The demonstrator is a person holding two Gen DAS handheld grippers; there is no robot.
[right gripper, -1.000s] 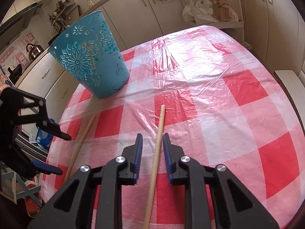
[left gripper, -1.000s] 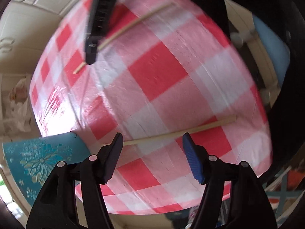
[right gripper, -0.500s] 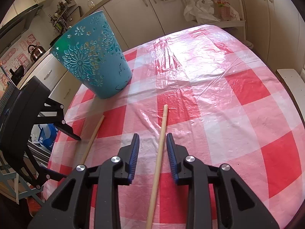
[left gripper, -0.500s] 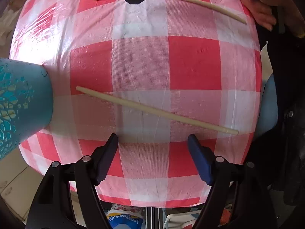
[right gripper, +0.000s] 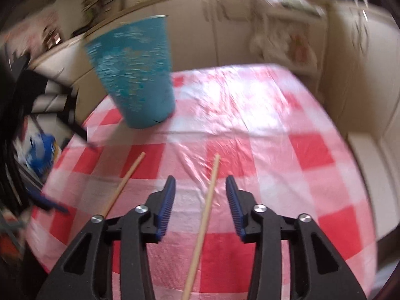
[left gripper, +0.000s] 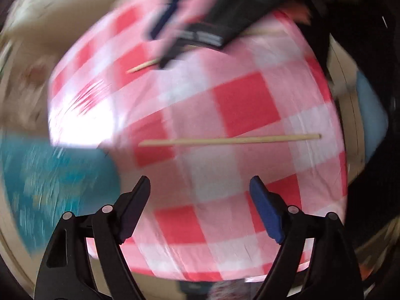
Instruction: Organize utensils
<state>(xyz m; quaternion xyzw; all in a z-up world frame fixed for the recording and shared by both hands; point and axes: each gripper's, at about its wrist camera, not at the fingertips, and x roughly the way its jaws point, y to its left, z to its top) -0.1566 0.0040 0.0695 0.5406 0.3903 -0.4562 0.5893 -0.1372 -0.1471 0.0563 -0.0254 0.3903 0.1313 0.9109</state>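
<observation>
Two wooden chopsticks lie on the red-and-white checked tablecloth [right gripper: 312, 150]. One chopstick [right gripper: 208, 200] runs between the jaws of my right gripper [right gripper: 200, 185]. Those jaws are opening, with a gap on each side, so the pads do not touch it. The other chopstick [left gripper: 230, 140] lies flat just ahead of my left gripper [left gripper: 200, 187], whose jaws are wide and still opening with nothing between them. A teal patterned cup [right gripper: 135, 75] stands upright at the far left of the table. The left wrist view is blurred; there the right gripper [left gripper: 175, 37] hovers over the first chopstick.
The round table's edge curves close on all sides. Cream kitchen cabinets [right gripper: 225, 25] and a shelf with bags stand behind it. A pale blue seat [left gripper: 370, 115] is beside the table, with a white bench [right gripper: 370, 165] on the other side. Clutter lies on the floor to the left.
The right jaws have spread apart around the chopstick, which stays on the cloth. The left jaws have widened too. Both views have rolled, and both are now blurred.
</observation>
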